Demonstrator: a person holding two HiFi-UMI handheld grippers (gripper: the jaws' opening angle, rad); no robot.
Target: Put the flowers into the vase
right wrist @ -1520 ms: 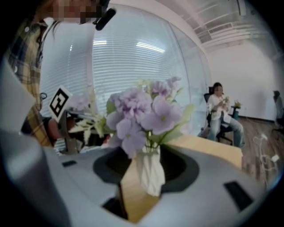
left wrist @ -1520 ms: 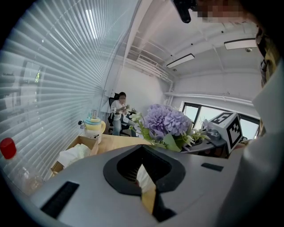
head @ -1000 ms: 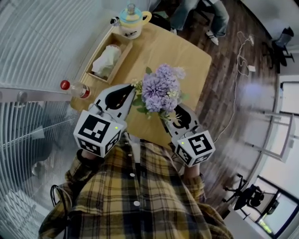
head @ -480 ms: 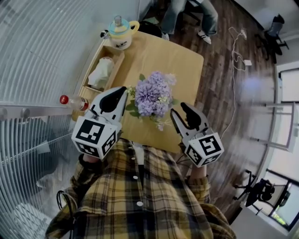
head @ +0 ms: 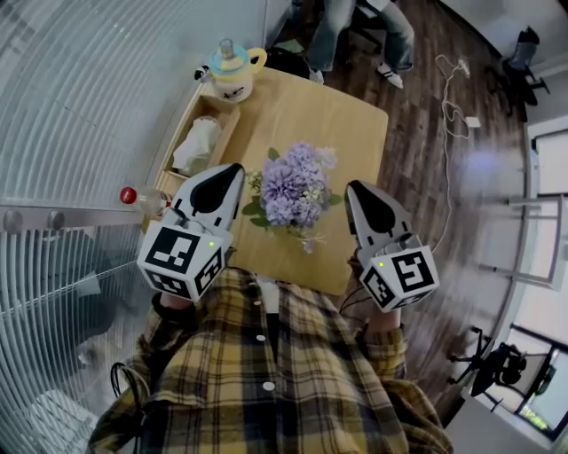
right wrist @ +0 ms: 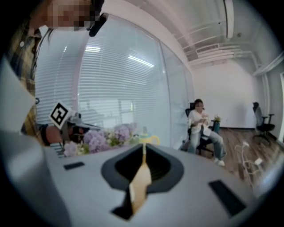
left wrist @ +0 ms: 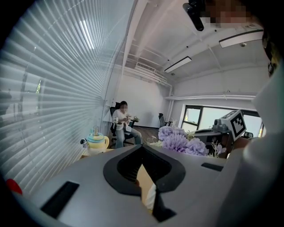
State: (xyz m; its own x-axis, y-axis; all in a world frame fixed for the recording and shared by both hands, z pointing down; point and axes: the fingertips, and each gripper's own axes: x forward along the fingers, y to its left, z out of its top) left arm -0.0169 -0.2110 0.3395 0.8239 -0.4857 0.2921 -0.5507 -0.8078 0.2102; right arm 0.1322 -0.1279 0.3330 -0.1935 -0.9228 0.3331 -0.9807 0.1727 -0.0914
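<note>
A bunch of purple flowers (head: 295, 186) with green leaves stands upright in the middle of the wooden table (head: 328, 115); what holds its stems is hidden under the blooms. My left gripper (head: 232, 170) hovers just left of the bunch, shut and empty. My right gripper (head: 355, 188) hangs just right of it, apart from the blooms; its jaws have just been closing with nothing between them and now stand shut. In the left gripper view the flowers (left wrist: 179, 142) show beyond the left gripper (left wrist: 142, 147). In the right gripper view the flowers (right wrist: 100, 139) lie left of the right gripper (right wrist: 144, 145).
A yellow and blue teapot (head: 232, 69) stands at the table's far corner. A wooden tray (head: 213, 111) with white paper runs along the left edge, a red-capped bottle (head: 142, 197) lies nearer. A person (head: 355, 27) sits beyond the table. A glass wall with blinds is on the left.
My right gripper has let go of the flower stems, drawn back to the right and shut its jaws. The flowers stay upright on the table. The left gripper has barely moved.
</note>
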